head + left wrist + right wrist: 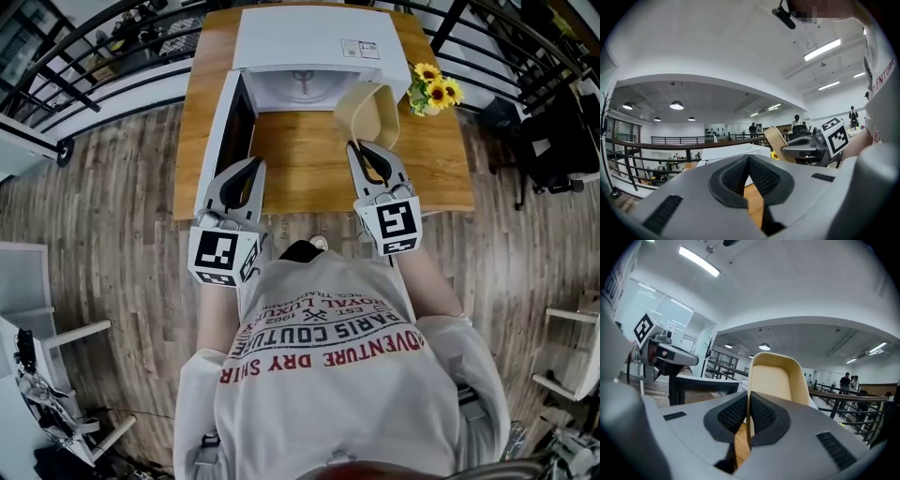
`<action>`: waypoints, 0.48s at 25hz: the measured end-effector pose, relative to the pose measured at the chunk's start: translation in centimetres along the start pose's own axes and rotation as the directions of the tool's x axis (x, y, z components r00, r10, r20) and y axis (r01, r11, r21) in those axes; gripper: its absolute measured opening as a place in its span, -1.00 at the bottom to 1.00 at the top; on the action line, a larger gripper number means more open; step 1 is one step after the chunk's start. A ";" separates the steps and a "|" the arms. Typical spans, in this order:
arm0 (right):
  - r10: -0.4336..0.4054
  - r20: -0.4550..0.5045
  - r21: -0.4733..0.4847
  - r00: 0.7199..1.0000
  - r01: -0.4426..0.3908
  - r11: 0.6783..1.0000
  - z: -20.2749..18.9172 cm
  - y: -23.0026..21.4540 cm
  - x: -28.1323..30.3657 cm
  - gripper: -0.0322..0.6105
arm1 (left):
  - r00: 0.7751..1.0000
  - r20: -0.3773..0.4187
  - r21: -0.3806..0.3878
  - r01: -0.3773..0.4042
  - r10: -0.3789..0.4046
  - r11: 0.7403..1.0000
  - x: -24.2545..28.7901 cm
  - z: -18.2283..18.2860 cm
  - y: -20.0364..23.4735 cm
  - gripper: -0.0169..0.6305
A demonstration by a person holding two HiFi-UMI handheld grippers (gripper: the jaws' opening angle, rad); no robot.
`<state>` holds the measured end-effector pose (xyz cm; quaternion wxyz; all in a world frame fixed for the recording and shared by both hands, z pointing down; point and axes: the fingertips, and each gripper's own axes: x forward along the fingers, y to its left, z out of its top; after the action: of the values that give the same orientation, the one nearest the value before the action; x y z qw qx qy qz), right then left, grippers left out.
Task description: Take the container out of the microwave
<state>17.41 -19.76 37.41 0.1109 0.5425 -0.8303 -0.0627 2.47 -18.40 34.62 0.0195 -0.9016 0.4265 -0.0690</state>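
The beige container (367, 112) hangs tilted on edge above the wooden table (309, 178), out in front of the white microwave (305, 37). My right gripper (362, 150) is shut on the container's rim; in the right gripper view the thin beige wall (776, 380) is pinched between the pads of that gripper (749, 401). My left gripper (253, 167) hovers beside the open microwave door (223, 131), its jaws shut on nothing. The left gripper view shows its jaws (748, 158) closed, with the container (776, 139) off to the right. The microwave cavity (305, 89) looks bare.
A bunch of sunflowers (433, 89) stands at the table's right side, close to the container. The microwave door juts out along the table's left part. Black railings (75, 56) run behind the table, and white furniture (37, 309) stands at the floor's left.
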 end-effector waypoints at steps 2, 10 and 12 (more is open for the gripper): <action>-0.013 0.020 0.003 1.000 0.013 1.000 0.3 -0.1 -0.7 -0.79 | 1.000 0.004 0.005 -0.010 0.010 1.000 -0.4 0.0 0.1 -0.91; -0.015 0.034 0.042 0.999 0.013 0.999 0.5 0.0 -2.0 -0.79 | 1.000 0.007 0.008 -0.006 0.005 1.000 -1.2 -0.3 -0.6 -0.91; -0.005 0.038 0.054 0.999 0.003 0.999 0.6 0.2 -2.1 -0.79 | 1.000 0.010 0.008 -0.013 0.013 1.000 -1.3 -0.2 -0.4 -0.91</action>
<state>17.84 -17.77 36.62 0.0802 0.5456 -0.8326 -0.0510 1.96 -17.17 34.69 0.0257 -0.8990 0.4321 -0.0660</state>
